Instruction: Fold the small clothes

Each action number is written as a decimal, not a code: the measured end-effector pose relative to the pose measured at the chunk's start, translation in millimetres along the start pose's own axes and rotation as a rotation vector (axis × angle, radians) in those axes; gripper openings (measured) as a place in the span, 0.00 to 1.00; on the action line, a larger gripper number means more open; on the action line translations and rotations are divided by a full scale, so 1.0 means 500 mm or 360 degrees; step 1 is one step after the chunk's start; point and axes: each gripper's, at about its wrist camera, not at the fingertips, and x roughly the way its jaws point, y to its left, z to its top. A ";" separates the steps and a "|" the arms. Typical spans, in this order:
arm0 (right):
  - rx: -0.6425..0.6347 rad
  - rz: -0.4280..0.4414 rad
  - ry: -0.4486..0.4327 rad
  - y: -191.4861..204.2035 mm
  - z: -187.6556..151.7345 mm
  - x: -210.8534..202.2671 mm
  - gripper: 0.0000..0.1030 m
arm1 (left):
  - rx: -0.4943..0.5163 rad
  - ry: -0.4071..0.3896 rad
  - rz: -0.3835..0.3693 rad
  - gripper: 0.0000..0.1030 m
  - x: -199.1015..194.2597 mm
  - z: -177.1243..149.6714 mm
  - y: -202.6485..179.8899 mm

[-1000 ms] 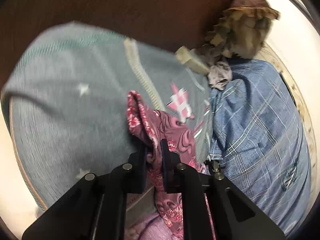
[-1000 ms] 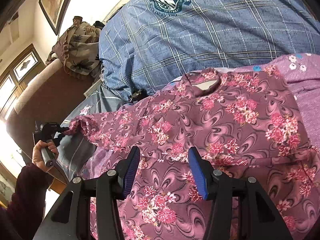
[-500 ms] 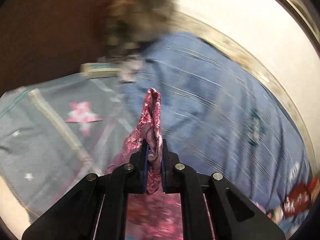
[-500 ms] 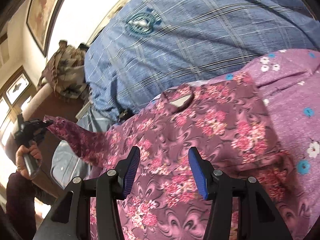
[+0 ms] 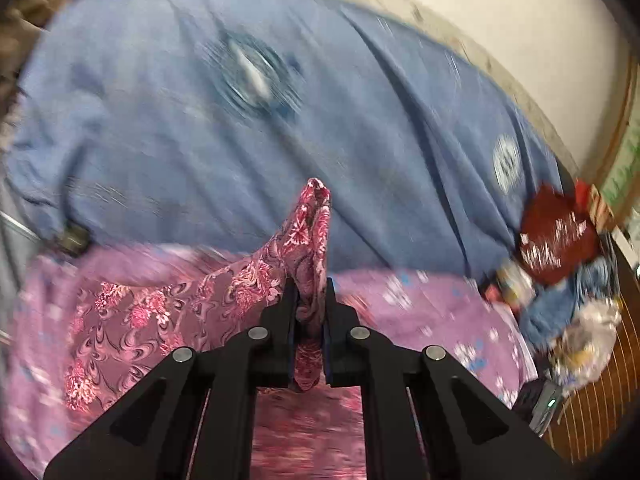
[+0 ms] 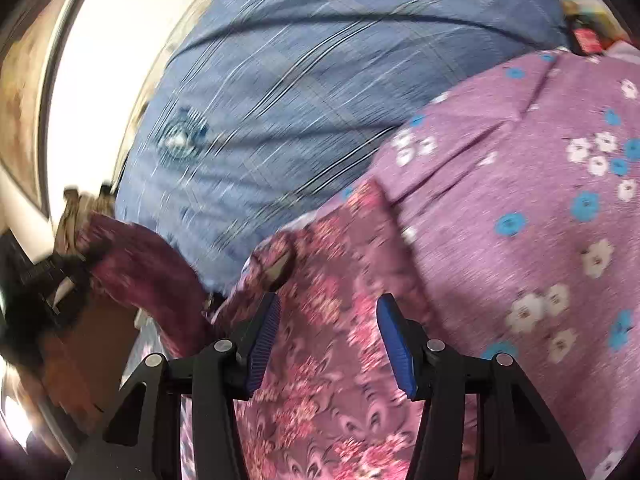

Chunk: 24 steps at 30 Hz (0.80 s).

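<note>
1. Between the pads of the left tongs [image 5: 310, 316] sits a bunched end of the flowered top [image 5: 168, 312], most likely its sleeve; the jaws are clamped tight on the cloth, and a tuft of it sticks up past the fingertips.

2. Over the flowered top's body hover the right tongs [image 6: 326, 336], jaws standing apart with nothing between the blue pads [image 6: 394, 344]. They grip nothing.

3. A second ago the left tongs looked out over a grey-green star-patterned cloth at the side, with the sleeve stretched away from the body. Now their view faces the blue checked blanket [image 5: 280, 112] and the purple flowered sheet [image 5: 432, 312], so the sleeve has been swung in across the top. In the right view the sleeve [image 6: 148, 276] arches up from the shoulder towards the left tongs at the picture's left edge.

4. The right tongs have also shifted: the neck opening [image 6: 280, 264], earlier well ahead of them, now lies just beyond the left pad.

5. The flowered top lies spread on the purple flowered sheet, next to the blue checked blanket.

6. My reading: the sleeve fold is under way but not laid down yet. The sleeve needs lowering flat onto the body before release.

7. Red and blue clothes [image 5: 556, 236] lie heaped at the far right.
</note>
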 end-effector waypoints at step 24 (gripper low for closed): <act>-0.0121 0.0069 0.0057 0.018 0.036 0.064 0.35 | -0.0523 -0.0102 0.0619 0.78 -0.046 -0.196 0.423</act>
